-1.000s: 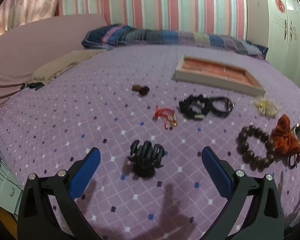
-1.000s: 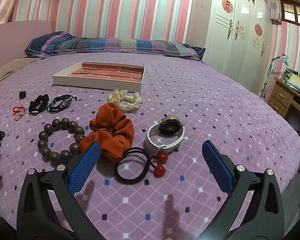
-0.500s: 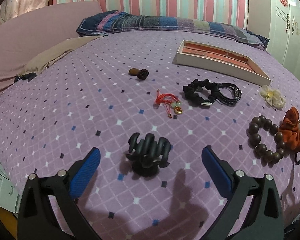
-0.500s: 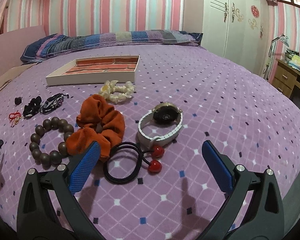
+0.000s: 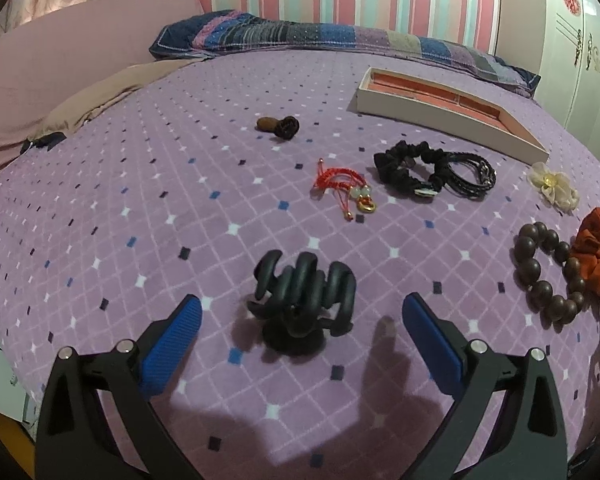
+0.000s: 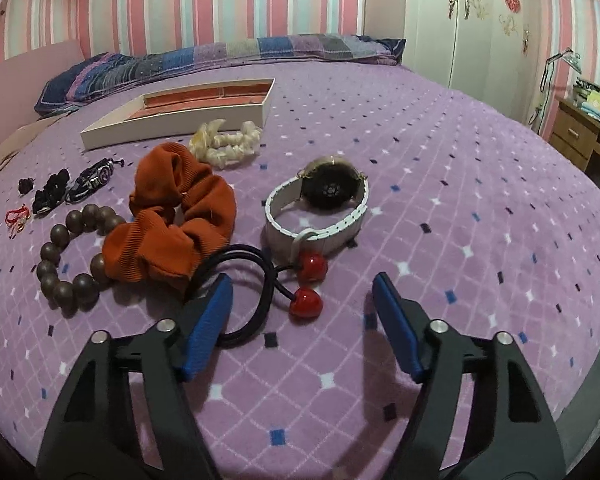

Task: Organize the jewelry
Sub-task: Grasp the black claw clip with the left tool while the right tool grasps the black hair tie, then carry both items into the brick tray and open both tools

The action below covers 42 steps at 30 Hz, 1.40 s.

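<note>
My left gripper [image 5: 300, 316] is open, its blue pads on either side of a black claw hair clip [image 5: 302, 294] standing on the purple bed. My right gripper [image 6: 302, 300] is open over a black hair tie with red hearts [image 6: 306, 304]; its left pad lies over the tie's loop. A white-strap watch [image 6: 320, 208], an orange scrunchie [image 6: 172, 220] and a brown bead bracelet [image 6: 68, 252] lie just beyond. The white jewelry tray [image 6: 172, 120] with an orange lining sits farther back; it also shows in the left wrist view [image 5: 448, 112].
A red cord charm [image 5: 344, 188], a black scrunchie [image 5: 408, 172], a black cord bracelet [image 5: 472, 172], a cream flower scrunchie [image 5: 552, 188] and a small brown piece [image 5: 280, 126] lie on the bed. A striped pillow [image 5: 300, 36] is at the head. A wardrobe [image 6: 460, 20] and desk [image 6: 584, 128] stand right.
Both grippers have moved forward and lower toward the bed. The claw clip now sits between the left pads; the hair tie now sits at the right pads. The right jaws have narrowed a little.
</note>
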Each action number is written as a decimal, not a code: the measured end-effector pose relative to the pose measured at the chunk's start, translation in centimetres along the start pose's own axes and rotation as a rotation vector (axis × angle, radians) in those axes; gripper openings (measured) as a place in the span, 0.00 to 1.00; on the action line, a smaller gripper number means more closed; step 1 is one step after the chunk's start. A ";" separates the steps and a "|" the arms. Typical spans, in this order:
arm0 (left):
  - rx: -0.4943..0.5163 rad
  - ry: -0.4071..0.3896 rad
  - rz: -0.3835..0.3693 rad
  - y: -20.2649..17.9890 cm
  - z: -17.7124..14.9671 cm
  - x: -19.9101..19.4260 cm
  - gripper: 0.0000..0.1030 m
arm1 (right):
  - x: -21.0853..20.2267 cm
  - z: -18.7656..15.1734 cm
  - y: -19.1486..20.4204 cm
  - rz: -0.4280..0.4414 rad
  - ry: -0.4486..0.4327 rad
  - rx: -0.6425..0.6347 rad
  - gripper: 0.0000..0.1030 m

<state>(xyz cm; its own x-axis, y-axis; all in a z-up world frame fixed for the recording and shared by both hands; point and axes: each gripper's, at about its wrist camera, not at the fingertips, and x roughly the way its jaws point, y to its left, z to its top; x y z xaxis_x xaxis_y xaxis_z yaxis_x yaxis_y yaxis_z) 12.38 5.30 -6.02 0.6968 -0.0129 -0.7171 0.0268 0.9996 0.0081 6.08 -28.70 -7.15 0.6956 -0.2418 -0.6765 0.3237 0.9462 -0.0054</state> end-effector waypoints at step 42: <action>-0.031 -0.082 -0.107 -1.5 1.9 0.5 0.46 | -2.1 1.0 0.2 0.066 -0.136 0.009 0.17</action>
<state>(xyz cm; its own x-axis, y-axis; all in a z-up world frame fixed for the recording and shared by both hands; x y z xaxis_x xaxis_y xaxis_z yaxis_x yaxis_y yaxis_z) 14.04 3.80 -5.05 0.7472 -0.1207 -0.6536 0.0834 0.9926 -0.0879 5.33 -28.24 -4.96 0.7961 -0.2064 -0.5688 0.2791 0.9593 0.0426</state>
